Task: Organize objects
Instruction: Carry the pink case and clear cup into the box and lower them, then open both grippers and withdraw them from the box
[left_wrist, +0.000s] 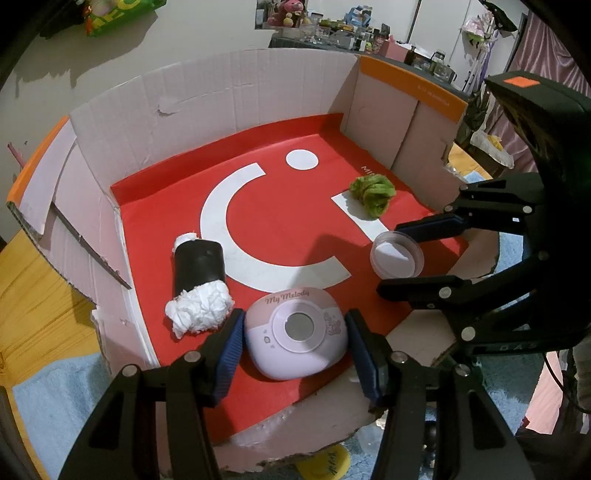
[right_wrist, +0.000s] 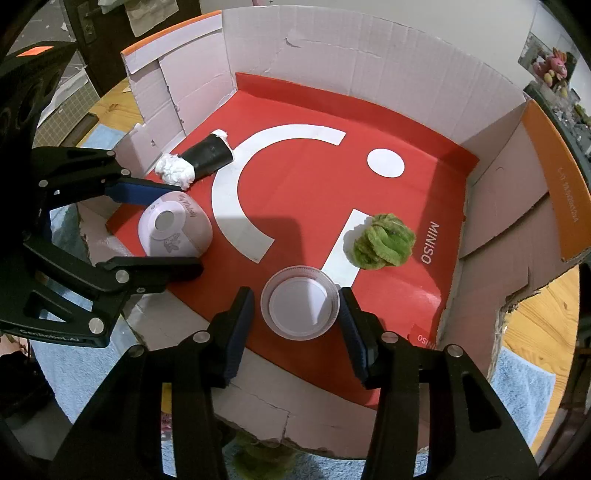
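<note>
— Inside the cardboard box (left_wrist: 207, 85), on its red floor, where are your fingers?
— My left gripper (left_wrist: 293, 350) sits around the lilac My Melody case (left_wrist: 295, 332), pads just beside its flanks; I can't tell whether they press.
— And the right?
— My right gripper (right_wrist: 297, 312) straddles the clear round lid (right_wrist: 300, 302), jaws spread, with a gap on one side.
— Anything else down there?
— A black roll stuffed with white tissue (left_wrist: 197, 278) near the left wall, and a green fuzzy bundle (right_wrist: 382, 240) just beyond the lid.
</note>
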